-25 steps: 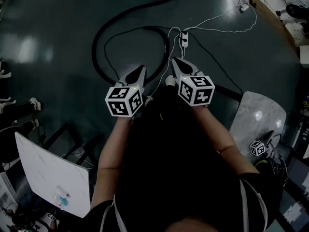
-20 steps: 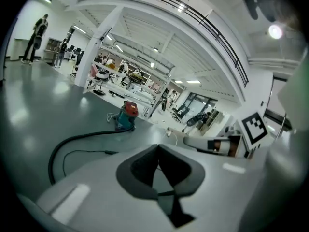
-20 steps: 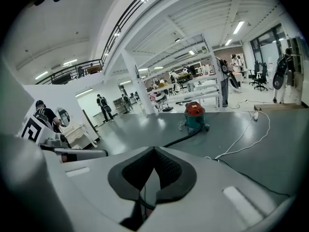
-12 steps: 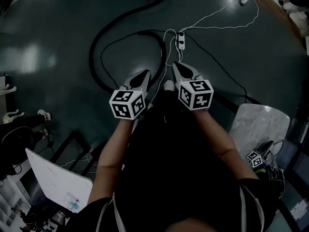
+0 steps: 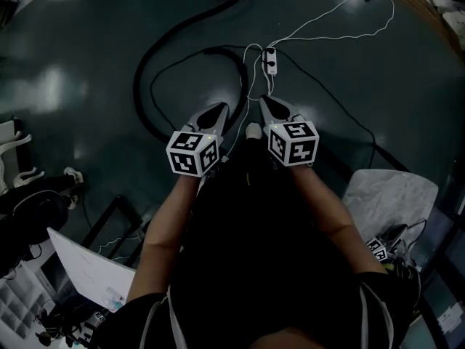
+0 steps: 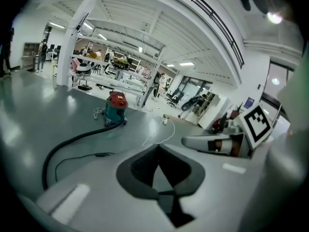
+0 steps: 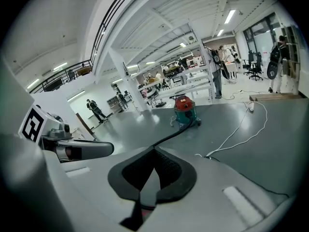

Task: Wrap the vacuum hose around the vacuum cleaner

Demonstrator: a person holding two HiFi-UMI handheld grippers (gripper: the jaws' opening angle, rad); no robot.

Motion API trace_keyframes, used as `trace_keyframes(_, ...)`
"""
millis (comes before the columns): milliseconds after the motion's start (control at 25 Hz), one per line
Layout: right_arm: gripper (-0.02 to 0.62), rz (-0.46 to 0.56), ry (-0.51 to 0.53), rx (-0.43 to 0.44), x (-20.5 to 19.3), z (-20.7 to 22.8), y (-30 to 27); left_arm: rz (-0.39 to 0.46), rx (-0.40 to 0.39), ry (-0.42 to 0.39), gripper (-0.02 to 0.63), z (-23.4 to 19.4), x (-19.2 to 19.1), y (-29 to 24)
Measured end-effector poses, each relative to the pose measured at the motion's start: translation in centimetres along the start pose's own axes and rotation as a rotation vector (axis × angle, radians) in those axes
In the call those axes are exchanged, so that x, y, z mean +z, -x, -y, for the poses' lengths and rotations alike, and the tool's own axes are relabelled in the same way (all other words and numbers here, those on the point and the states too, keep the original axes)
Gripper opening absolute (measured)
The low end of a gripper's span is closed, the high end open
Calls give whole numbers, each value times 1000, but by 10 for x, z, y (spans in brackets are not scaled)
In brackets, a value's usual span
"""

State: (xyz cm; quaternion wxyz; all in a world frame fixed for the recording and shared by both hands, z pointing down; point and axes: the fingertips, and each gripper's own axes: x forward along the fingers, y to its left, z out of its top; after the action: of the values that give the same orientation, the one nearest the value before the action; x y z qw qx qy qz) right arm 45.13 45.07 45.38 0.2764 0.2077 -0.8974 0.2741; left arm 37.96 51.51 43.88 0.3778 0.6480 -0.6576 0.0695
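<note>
Grey floor (image 5: 378, 71) carries everything: the red-and-teal vacuum cleaner (image 6: 116, 108) stands well ahead, its black hose (image 5: 136, 89) looping back toward you, not yet wrapped. Your left gripper (image 5: 218, 110) and right gripper (image 5: 267, 105) are both closed and empty. You're on the approach, so next open one over the hose.

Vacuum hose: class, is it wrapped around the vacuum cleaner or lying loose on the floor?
Loose: the vacuum hose trails from the vacuum cleaner across the floor in a wide curve, none wound round it.
</note>
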Motion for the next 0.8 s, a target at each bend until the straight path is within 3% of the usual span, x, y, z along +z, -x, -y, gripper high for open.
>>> trace_keyframes(200, -3, -21, 15, 12, -5, 16, -4, 2, 37, 34, 8, -8, 3, -12)
trace_keyframes(480, -3, -48, -20, -12, -15, 32, -19, -9, 47, 10, 8, -29, 16, -26)
trace_keyframes(800, -3, -59, -26, -33, -9, 40, -47, -25, 4, -21, 8, -58, 32, -50)
